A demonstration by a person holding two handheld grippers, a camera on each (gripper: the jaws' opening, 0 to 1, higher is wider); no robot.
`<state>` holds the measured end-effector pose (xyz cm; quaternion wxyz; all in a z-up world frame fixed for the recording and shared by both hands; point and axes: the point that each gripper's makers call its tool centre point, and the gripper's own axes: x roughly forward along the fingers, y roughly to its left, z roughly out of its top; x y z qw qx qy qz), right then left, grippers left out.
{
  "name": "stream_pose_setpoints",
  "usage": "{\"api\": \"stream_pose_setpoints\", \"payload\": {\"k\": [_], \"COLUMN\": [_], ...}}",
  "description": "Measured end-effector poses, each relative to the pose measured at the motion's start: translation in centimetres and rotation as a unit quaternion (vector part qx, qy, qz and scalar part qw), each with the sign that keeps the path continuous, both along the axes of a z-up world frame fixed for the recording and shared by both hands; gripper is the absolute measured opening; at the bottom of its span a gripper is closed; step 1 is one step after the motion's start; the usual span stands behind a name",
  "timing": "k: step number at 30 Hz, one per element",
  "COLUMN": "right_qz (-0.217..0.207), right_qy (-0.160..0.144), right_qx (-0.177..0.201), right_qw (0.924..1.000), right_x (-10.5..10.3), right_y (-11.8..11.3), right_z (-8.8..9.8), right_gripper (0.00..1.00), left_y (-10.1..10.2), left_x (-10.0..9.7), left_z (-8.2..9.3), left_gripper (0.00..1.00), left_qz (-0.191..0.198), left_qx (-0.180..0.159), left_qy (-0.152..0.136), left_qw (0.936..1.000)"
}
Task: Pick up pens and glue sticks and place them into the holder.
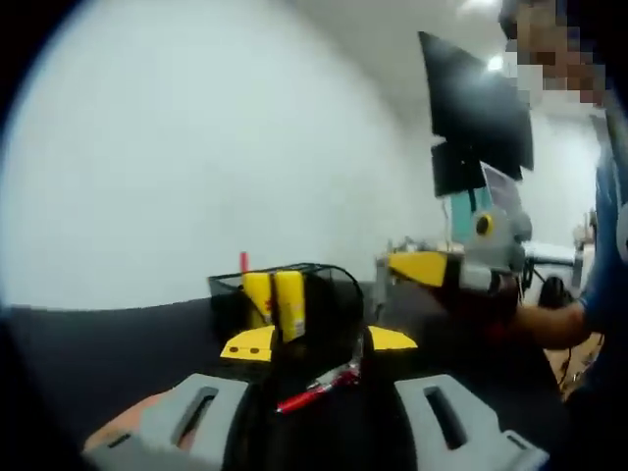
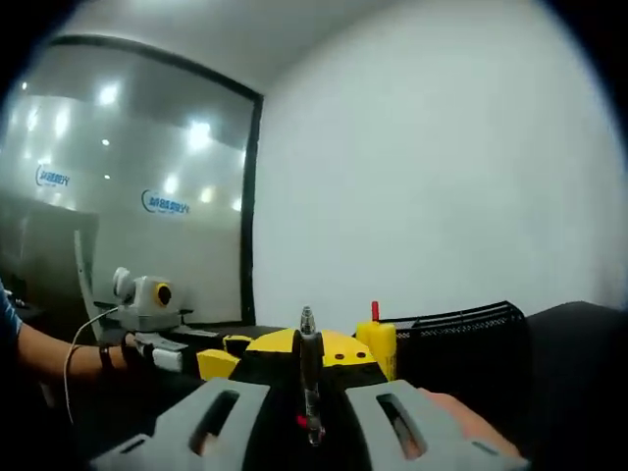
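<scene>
In the left gripper view my left gripper [image 1: 319, 343] stands open, its yellow tips wide apart. A red pen [image 1: 319, 386] lies on the black table [image 1: 118, 343] between the jaws. Just beyond is the black mesh holder [image 1: 294, 294] with yellow glue sticks [image 1: 278, 302] and a red pen end [image 1: 243, 261] standing in it. The right gripper [image 1: 424, 267] comes in from the right, held by a hand. In the right gripper view my right gripper [image 2: 304, 348] is shut on a pen [image 2: 310, 378] that points up. The holder [image 2: 461, 339] is just right of it.
A person in a blue sleeve [image 1: 603, 255] stands at the right, with dark monitors [image 1: 476, 108] behind. The left gripper [image 2: 157, 309] shows at the left of the right gripper view, an arm [image 2: 49, 358] behind it. A white wall [image 2: 442, 177] rises behind the table.
</scene>
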<state>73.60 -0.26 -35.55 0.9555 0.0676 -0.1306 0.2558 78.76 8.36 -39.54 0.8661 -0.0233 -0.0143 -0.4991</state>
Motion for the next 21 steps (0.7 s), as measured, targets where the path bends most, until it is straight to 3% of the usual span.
{"api": "stream_pose_setpoints", "payload": {"k": [3, 8, 13, 17, 20, 21], "right_qz": [-0.001, -0.003, -0.007, -0.025, -0.057, -0.053], "right_qy": [0.001, 0.009, 0.017, 0.012, -0.004, -0.003], "right_qx": [0.003, 0.021, 0.036, 0.023, -0.021, -0.016], "right_qw": [1.0, 0.9997, 0.9992, 0.9993, 0.9982, 0.9985], "right_x": [0.1, 0.4, 0.4, 0.0, -0.2, -0.4], "right_y": [-0.2, -0.9, -1.4, -1.8, -2.2, -2.0], "right_z": [0.0, 0.0, -0.2, -0.4, -0.7, -0.6], "right_gripper": [0.04, 0.04, 0.04, 0.04, 0.04, 0.04], "left_y": [1.2, 2.7, 3.2, 3.6, 3.6, 3.6], "left_x": [1.8, 3.1, 3.0, 3.0, 2.8, 2.8], "left_z": [-0.5, 0.0, -0.8, -1.0, -0.9, -0.9], "left_gripper": [0.39, 0.44, 0.45, 0.45, 0.45, 0.45], "left_qz": [0.03, 0.064, 0.067, 0.066, 0.067, 0.067], "left_qx": [0.015, -0.052, -0.051, -0.059, -0.056, -0.055], "left_qy": [-0.001, 0.008, 0.017, 0.028, 0.022, 0.022], "left_qw": [0.9994, 0.9966, 0.9963, 0.9957, 0.9959, 0.9959]}}
